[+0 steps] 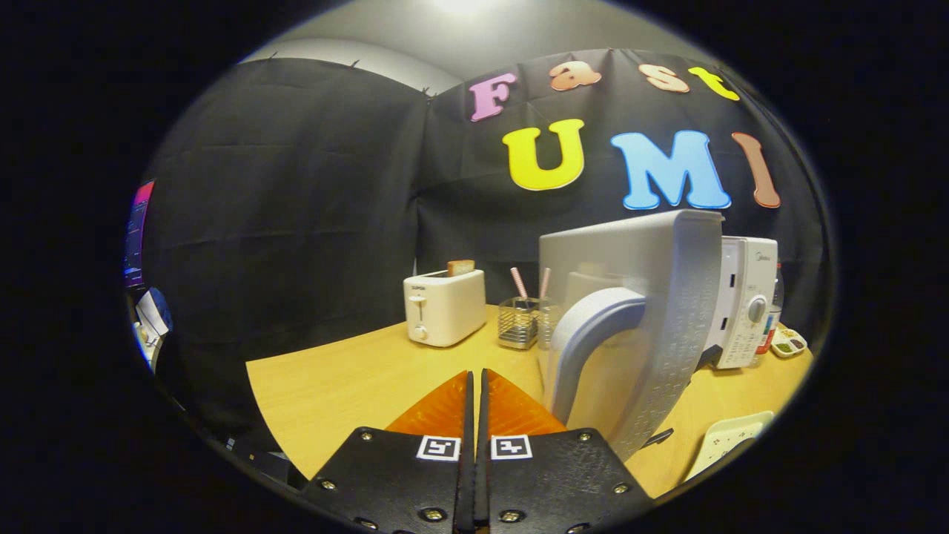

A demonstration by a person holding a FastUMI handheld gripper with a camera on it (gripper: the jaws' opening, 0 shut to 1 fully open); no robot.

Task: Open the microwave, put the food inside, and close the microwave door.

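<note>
Your gripper (475, 378) has its 2 fingers pressed together, tip against tip, with nothing held between them. They hang over the light wooden tabletop (334, 386), pointing toward the back of the booth.

Just to the right of the fingertips stands the white microwave's door (652, 311), swung wide open so that you see it nearly edge-on, with its curved pale grey handle (586, 334) facing you. Beyond the door, the white microwave body (745, 304) shows its control panel with 1 round knob (756, 309).

Ahead of the fingers, at the back of the table, sits a white 2-slot toaster (445, 305) with a slice of browned toast (460, 267) poking up from it. Beside it is a small clear square holder (519, 322) with 2 pink striped straws (519, 284).

Near the right of the fingers, a pale patterned plate (730, 437) lies at the table's near edge; you cannot tell whether it holds any food.
</note>
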